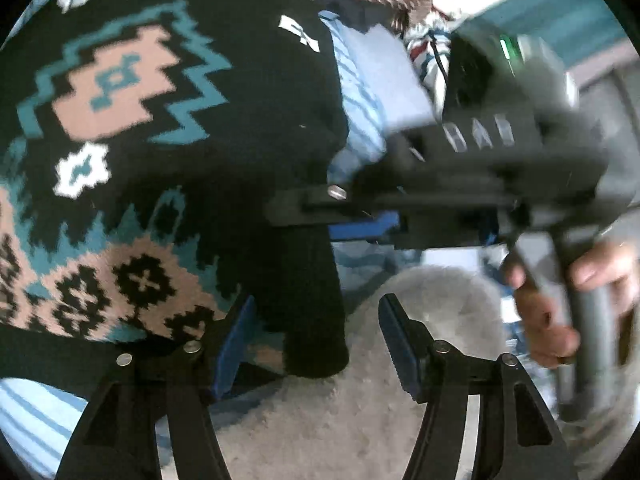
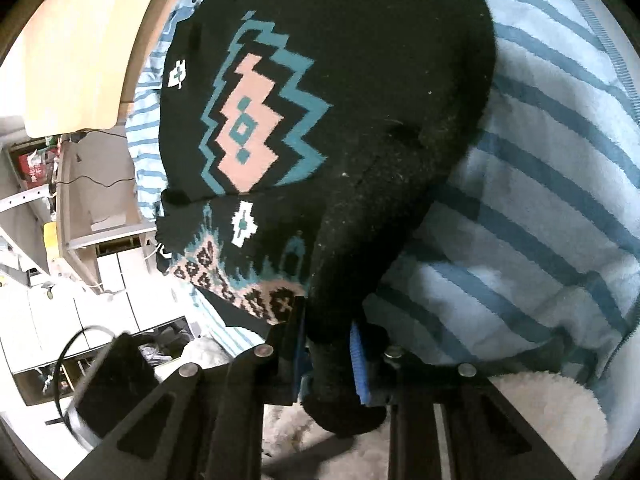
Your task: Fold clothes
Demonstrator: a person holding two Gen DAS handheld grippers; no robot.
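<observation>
The sweater (image 2: pixel 360 120), black knit with teal, pink and white patterning, lies spread across a light blue striped blanket (image 2: pixel 540 200), and I see its black sleeve (image 2: pixel 344 360) running down off the body of the garment toward my right gripper (image 2: pixel 326 360). That gripper is clamped on the sleeve: the 2 blue pads sit tight against the dark knit on either side, with the cuff end bulging out below them. From the left wrist view I see the same sleeve (image 1: pixel 316 300) hanging between the fingers of my left gripper (image 1: pixel 316 344), but those fingers stand apart, the blue pad (image 1: pixel 230 352) on one side just beside the cloth and the other pad (image 1: pixel 396 344) well clear of it, so nothing is gripped there. In that view the right gripper (image 1: pixel 360 216) crosses the frame above, blurred, its blue pad showing at the sleeve, and a hand (image 1: pixel 560 300) wraps its grey handle at the right edge. Beneath the sleeve lies a pale fluffy rug (image 1: pixel 340 420). In the right wrist view, a light wooden tabletop (image 2: pixel 76 48) and white storage units (image 2: pixel 80 312) sit off to the left beyond the blanket.
</observation>
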